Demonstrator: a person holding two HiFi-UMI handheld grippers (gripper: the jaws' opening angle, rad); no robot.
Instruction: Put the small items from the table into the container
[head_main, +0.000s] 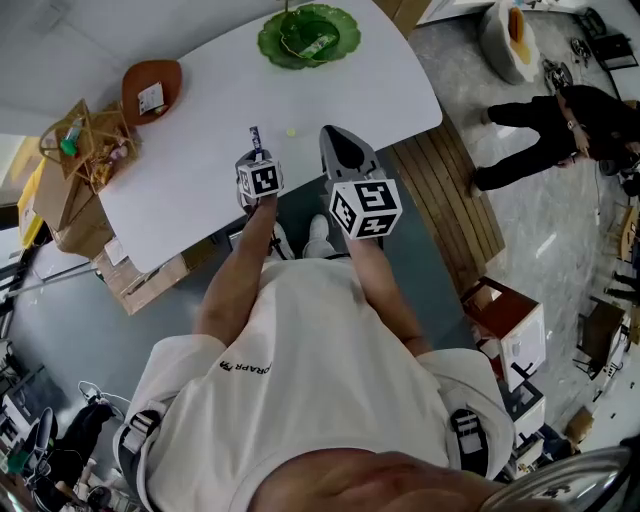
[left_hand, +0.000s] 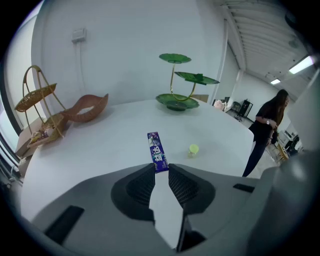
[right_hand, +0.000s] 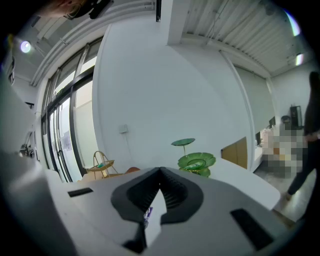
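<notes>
While the purple gum pack sits pinched by its near end in the left hand-held gripper, jaws set narrow, its long axis points away along them. Green leaf-shaped dish: straight ahead, well apart. Right hand-held gripper: jaws together, empty.

Purple gum stick pinched at its near end in left gripper, small yellow-green piece on table just right of it, green leaf dish at far edge holding one packet.
</notes>
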